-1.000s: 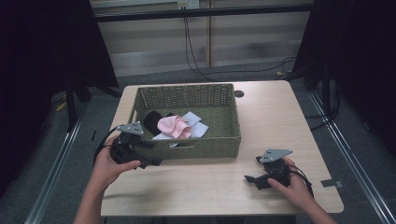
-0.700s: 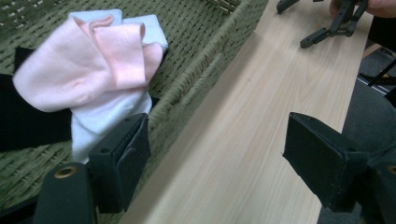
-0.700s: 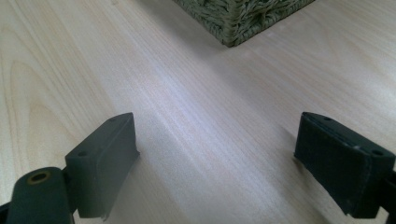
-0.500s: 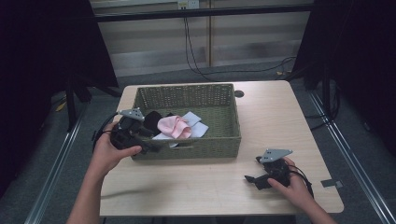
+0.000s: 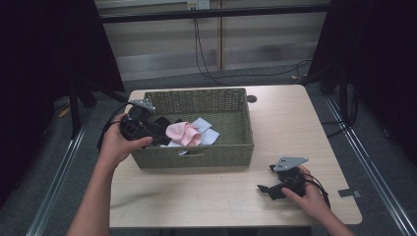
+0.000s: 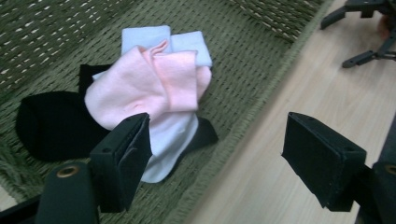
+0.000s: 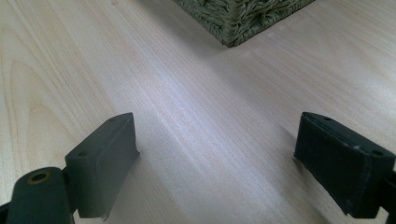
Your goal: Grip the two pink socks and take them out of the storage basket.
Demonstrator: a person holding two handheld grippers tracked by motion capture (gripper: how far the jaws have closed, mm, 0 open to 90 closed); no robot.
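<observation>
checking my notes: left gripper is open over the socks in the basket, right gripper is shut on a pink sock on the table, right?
Not quite. The right gripper is open and holds nothing, over bare table, as the right gripper view shows. The left gripper is open over the socks in the basket.

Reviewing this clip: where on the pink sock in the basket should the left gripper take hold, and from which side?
Probably the raised fold at the top of the pink sock, from straight above. It lies uppermost on the pile, over the white sock and black sock, so the open left gripper could pinch it alone, clear of the basket wall.
</observation>
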